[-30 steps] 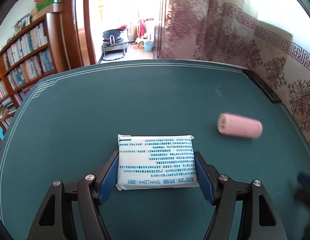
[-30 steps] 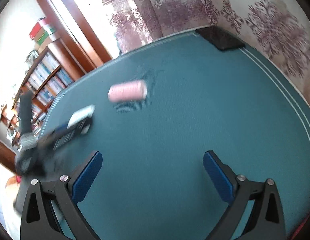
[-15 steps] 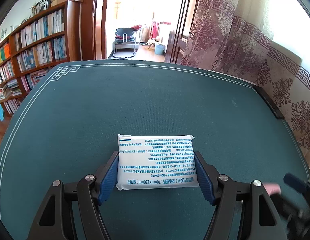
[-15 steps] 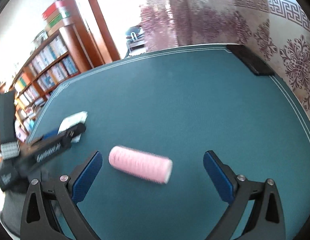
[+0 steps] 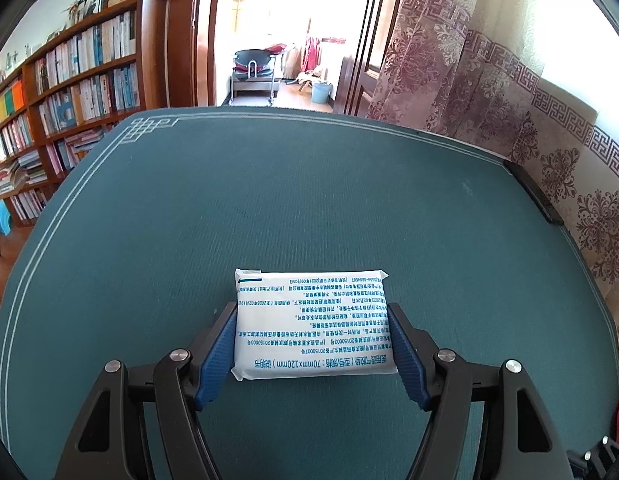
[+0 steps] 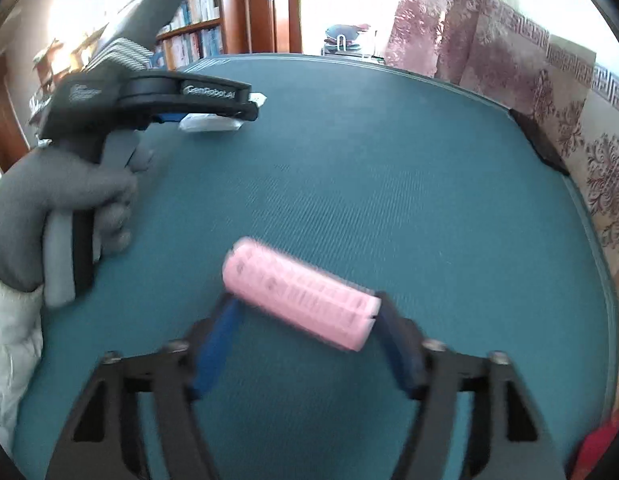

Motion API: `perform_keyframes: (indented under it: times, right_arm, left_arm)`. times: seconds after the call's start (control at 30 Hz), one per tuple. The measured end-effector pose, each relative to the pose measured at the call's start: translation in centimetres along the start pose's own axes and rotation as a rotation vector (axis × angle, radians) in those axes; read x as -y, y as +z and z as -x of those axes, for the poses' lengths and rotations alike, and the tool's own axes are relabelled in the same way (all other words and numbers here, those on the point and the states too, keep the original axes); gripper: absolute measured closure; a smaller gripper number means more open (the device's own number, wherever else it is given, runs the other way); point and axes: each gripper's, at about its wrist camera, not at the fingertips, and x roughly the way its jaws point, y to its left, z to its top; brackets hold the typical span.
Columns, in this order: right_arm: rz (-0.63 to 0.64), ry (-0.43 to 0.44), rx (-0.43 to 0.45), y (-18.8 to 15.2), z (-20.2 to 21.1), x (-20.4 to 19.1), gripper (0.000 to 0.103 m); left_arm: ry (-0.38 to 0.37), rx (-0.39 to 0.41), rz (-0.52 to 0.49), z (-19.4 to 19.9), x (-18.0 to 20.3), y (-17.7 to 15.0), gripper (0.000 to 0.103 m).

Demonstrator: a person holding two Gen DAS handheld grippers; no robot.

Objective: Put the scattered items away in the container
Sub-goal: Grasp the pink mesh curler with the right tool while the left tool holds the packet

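Note:
A white packet [image 5: 311, 320] with blue print sits between the blue pads of my left gripper [image 5: 310, 309], which is shut on it just above the teal table [image 5: 309, 184]. In the right wrist view, a pink hair roller [image 6: 301, 292] lies crosswise between the jaws of my right gripper [image 6: 306, 303]. Those jaws are closing, and the pads [image 6: 219, 340] meet the roller's two ends. Further left in that view, a grey-gloved hand [image 6: 49, 208] holds the left gripper [image 6: 247, 109] with the packet [image 6: 211, 124] in it. No container shows in either view.
A flat black object [image 5: 533, 196] lies at the table's far right edge, by the patterned curtain [image 5: 489, 92]. Something red [image 6: 597, 440] peeks in at the near right corner. Bookshelves [image 5: 69, 92] stand to the left, and a doorway opens beyond the table.
The right gripper swung over to the pink roller and its jaws closed in on the roller's ends. The left gripper carried the packet across the table, still gripped.

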Motion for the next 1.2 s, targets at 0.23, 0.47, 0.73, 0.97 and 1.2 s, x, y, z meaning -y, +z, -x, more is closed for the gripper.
perform_keyframes:
  times: [0.23,0.47,0.73,0.97,1.2]
  right_arm:
    - [-0.101,0.070,0.000,-0.7,1.0,2.2,0.066]
    - [-0.082,0.150,0.009,-1.7,2.6,1.7,0.067]
    - [-0.038,0.137,-0.002,-1.0,1.4,1.1,0.025]
    - [0.036,0.102,0.003,-0.3,-0.2,0.2,0.059]
    - [-0.066,0.135,0.026,-0.5,1.0,2.6,0.068]
  left_arm:
    - [-0.026,0.003,-0.035,1.6,1.2,-1.4,0.031]
    - [-0.047,-0.012,-0.036,2.2,1.5,-2.8,0.031]
    - [-0.053,0.001,-0.019,3.6,1.0,-3.7,0.031]
    - [-0.054,-0.013,-0.018,3.6,1.1,-4.6,0.030]
    - [-0.055,-0.012,-0.037,4.1,1.8,-5.1,0.031]
